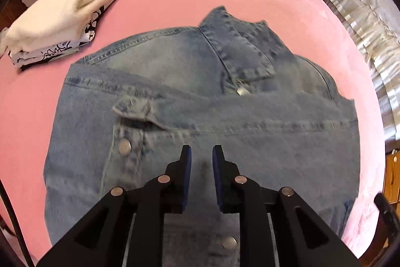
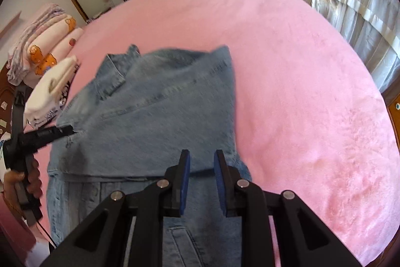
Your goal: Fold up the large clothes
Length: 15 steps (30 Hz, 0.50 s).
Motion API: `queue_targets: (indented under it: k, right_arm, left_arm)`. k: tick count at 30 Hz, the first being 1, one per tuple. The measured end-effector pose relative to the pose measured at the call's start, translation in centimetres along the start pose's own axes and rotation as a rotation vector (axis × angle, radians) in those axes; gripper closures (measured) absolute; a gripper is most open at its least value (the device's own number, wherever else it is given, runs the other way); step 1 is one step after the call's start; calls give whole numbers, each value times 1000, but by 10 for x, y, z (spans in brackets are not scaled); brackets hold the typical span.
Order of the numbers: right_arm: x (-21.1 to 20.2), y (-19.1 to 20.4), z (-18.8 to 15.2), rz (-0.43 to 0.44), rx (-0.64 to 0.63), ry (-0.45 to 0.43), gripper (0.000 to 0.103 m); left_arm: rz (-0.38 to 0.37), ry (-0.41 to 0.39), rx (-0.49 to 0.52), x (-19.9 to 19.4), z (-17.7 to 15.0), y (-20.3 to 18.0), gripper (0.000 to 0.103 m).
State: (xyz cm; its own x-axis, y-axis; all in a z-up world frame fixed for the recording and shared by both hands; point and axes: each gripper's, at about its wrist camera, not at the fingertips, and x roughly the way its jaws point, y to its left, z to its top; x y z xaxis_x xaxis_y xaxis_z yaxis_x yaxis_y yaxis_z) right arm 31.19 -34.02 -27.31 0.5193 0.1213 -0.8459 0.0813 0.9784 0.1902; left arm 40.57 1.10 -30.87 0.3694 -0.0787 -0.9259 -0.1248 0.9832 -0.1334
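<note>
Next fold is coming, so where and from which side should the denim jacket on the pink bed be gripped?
Probably the denim jacket by its near hem corners, from the near side: that edge lies flat closest to the left gripper and right gripper, whose jaws hold nothing.

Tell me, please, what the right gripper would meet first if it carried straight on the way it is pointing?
Most likely the denim jacket: the right gripper points steeply down at the folded cloth near its right edge, jaws slightly apart and empty. Depth is unclear, so it might land at the edge, by the pink bed cover.
</note>
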Motion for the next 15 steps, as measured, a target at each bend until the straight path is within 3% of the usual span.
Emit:
queue_targets:
  k: [5, 7, 9, 15]
  right_arm:
    - [5, 27, 10, 139, -30, 3, 83]
    - [19, 44, 10, 199, -56, 29, 88]
    - [31, 60, 8, 236, -88, 50, 102]
    - [72, 101, -2, 307, -124, 165, 103]
  left_arm:
    - [-110, 7, -3, -12, -26, -25, 88]
    - [-161, 26, -20, -9, -31, -33, 88]
    - [-199, 50, -33, -5, -37, -38, 88]
    - [-248, 111, -14, 9, -53, -53, 88]
